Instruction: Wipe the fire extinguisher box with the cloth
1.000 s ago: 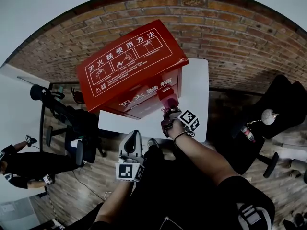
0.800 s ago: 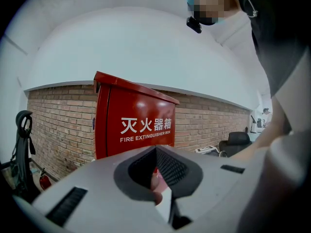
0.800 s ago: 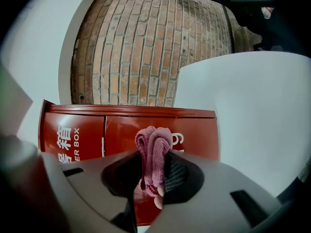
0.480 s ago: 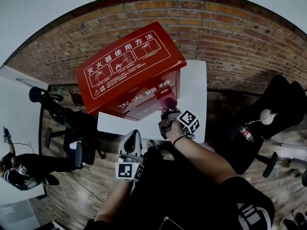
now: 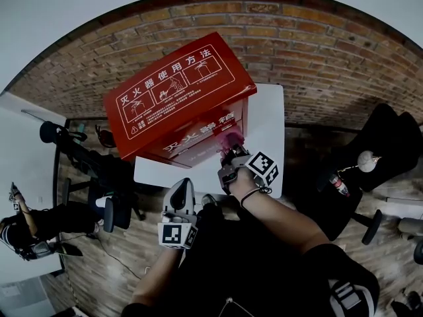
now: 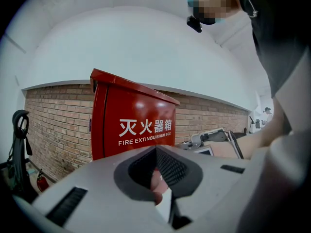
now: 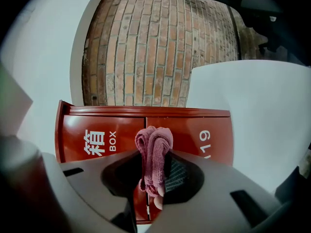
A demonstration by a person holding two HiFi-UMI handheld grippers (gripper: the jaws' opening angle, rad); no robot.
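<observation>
Against brick wall (image 5: 317, 38), box (image 5: 175, 91) on white table (image 5: 268, 127)

Fire extinguisher box (image 7: 194, 130) stands as an obstacle directly ahead of the right gripper (image 7: 154, 177); bare white table (image 7: 252, 120) to its right lies open

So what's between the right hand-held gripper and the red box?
The pink cloth, pinched in its jaws; the right gripper view shows it.
</observation>
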